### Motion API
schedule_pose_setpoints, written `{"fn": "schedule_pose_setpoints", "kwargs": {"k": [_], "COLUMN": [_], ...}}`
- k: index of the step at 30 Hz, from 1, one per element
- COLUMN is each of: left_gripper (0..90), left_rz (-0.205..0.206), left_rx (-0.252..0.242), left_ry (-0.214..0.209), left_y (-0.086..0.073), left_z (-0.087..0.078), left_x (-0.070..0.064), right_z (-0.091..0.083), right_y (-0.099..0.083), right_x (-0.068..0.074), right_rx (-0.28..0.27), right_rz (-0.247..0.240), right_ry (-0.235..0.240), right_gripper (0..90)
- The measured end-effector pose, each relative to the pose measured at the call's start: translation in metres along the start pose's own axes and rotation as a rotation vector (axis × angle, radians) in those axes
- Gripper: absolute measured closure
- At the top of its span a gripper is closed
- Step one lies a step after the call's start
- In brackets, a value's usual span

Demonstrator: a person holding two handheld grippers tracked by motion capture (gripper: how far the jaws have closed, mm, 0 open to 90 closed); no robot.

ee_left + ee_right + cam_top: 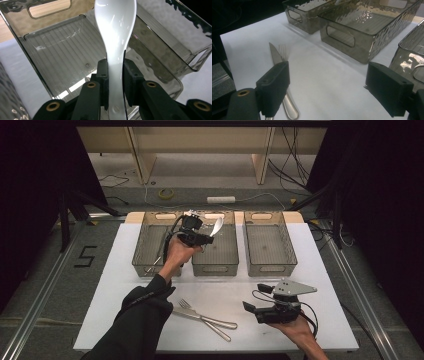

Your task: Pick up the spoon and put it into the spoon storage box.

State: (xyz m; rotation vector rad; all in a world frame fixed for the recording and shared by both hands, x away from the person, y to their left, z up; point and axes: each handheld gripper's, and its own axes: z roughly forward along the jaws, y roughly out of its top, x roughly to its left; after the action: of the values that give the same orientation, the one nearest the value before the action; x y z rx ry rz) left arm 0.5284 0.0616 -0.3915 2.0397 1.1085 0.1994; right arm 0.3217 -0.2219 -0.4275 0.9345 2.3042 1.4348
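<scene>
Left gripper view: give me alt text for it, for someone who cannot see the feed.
The left gripper clamps the handle of a white spoon, whose bowl points away from the camera, over a smoky clear plastic bin with a ribbed floor. A second bin stands right beside it, both on the white table.

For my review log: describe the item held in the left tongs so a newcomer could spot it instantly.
Three smoky bins stand in a row at the white table's far edge. Above the middle bin, the left tongs grip a white spoon. It is glossy white, unlike the metal knife and fork lying near the front.
</scene>
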Motion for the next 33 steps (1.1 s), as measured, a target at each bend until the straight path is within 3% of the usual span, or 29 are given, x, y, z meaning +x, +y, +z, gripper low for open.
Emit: {"fn": "schedule_pose_setpoints", "kwargs": {"k": [24, 27, 33], "left_gripper": [74.8, 62.6, 55.2], "left_rz": [-0.057, -0.07, -0.061], "left_rx": [0.058, 0.054, 0.032], "left_ry": [0.05, 0.036, 0.026], "left_y": [-0.004, -0.003, -0.001], "left_z": [0.022, 0.021, 0.013], "left_x": [0.006, 0.007, 0.006], "right_z": [0.0, 0.0, 0.0], "right_y": [0.0, 0.0, 0.0], "right_x": [0.001, 0.001, 0.001], "right_rx": [0.001, -0.001, -0.001], "right_rz": [-0.002, -0.002, -0.001], "right_ry": [0.004, 0.005, 0.005], "right_gripper": [20.4, 20.4, 20.4]}}
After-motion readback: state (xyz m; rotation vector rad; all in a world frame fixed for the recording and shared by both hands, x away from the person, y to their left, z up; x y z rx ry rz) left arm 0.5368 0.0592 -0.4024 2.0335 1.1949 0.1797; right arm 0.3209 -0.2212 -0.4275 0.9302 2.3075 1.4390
